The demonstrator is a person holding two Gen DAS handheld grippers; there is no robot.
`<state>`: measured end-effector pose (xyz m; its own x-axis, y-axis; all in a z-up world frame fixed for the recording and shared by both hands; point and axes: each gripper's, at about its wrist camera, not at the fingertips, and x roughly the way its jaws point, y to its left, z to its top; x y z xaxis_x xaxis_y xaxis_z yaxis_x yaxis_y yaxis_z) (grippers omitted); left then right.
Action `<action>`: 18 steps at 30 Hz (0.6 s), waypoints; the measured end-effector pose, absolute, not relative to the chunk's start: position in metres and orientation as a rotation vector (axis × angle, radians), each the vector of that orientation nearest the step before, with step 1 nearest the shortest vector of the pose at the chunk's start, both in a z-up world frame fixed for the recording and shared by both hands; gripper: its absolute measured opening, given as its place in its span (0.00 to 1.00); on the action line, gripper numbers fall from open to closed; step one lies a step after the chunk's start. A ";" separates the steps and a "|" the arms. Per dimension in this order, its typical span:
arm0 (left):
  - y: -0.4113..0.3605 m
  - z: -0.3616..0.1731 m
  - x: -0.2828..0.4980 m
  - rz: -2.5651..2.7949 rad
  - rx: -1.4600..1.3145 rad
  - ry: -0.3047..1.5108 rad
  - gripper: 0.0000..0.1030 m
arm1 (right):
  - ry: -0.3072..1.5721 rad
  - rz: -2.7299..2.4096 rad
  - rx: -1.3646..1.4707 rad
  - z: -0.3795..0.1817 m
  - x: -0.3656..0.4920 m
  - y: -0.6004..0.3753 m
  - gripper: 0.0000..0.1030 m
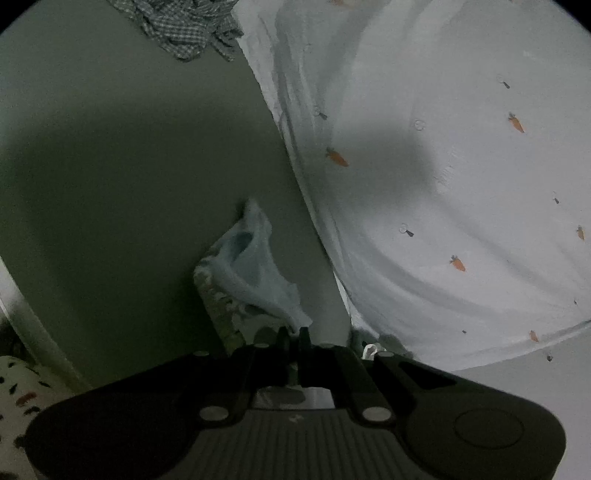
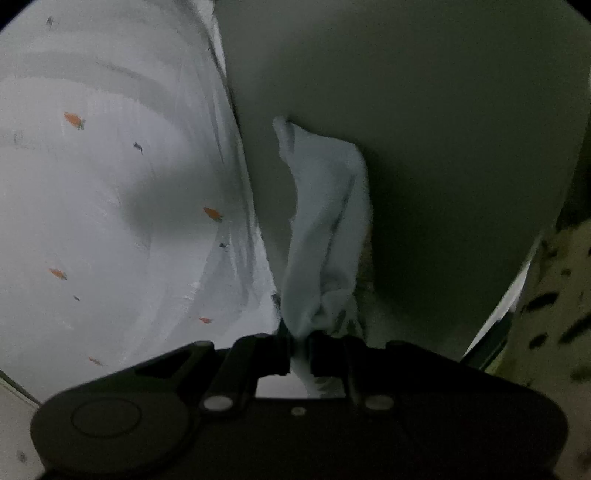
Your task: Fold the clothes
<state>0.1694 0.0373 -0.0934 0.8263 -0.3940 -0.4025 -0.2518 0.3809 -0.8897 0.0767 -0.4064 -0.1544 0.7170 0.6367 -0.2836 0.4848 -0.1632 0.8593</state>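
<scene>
A white garment printed with small orange carrots hangs stretched over the dark green table; it also fills the left of the right wrist view. My left gripper is shut on a bunched corner of this garment, which rises from the jaws. My right gripper is shut on another bunched corner. Both corners are lifted above the table, and the cloth sags between the two grippers.
A checked grey shirt lies crumpled at the far side of the green table. A spotted cream cloth shows beyond the table edge on the right, and also at the lower left of the left wrist view.
</scene>
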 end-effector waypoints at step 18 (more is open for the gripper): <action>0.036 -0.091 0.276 -0.006 -1.230 0.590 0.03 | 0.946 0.164 1.938 -0.164 0.200 -0.409 0.09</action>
